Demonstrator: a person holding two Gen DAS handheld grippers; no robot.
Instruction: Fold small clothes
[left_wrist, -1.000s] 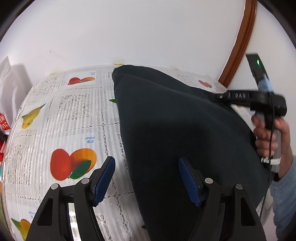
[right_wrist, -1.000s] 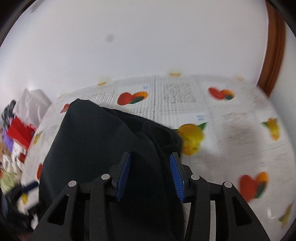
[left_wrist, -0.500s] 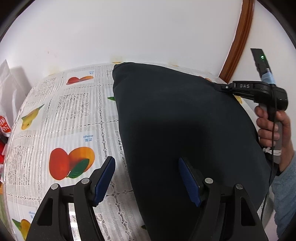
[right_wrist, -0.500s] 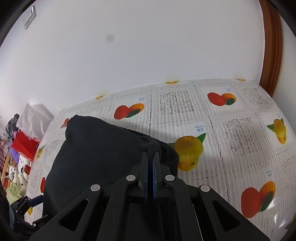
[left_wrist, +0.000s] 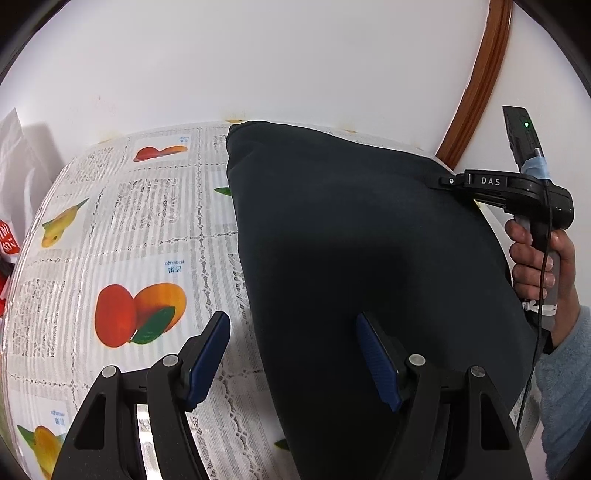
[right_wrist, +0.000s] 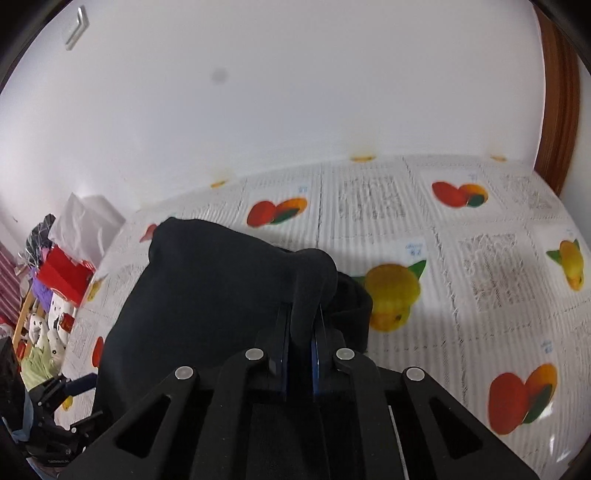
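Pinching dark garment (right_wrist: 207, 295), right hand-held gripper (right_wrist: 300, 332), left hand-held gripper (left_wrist: 291, 354) spread, fruit-print tablecloth (left_wrist: 147, 229)

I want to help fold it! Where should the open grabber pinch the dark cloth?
Probably the dark garment's near left edge, which lies between the left gripper's open pads. Come from above and the left, over the fruit tablecloth. The right gripper already pinches the opposite edge.

The open left gripper (left_wrist: 291, 354) straddles the dark garment's (left_wrist: 369, 240) edge on the fruit-print tablecloth (left_wrist: 110, 236).
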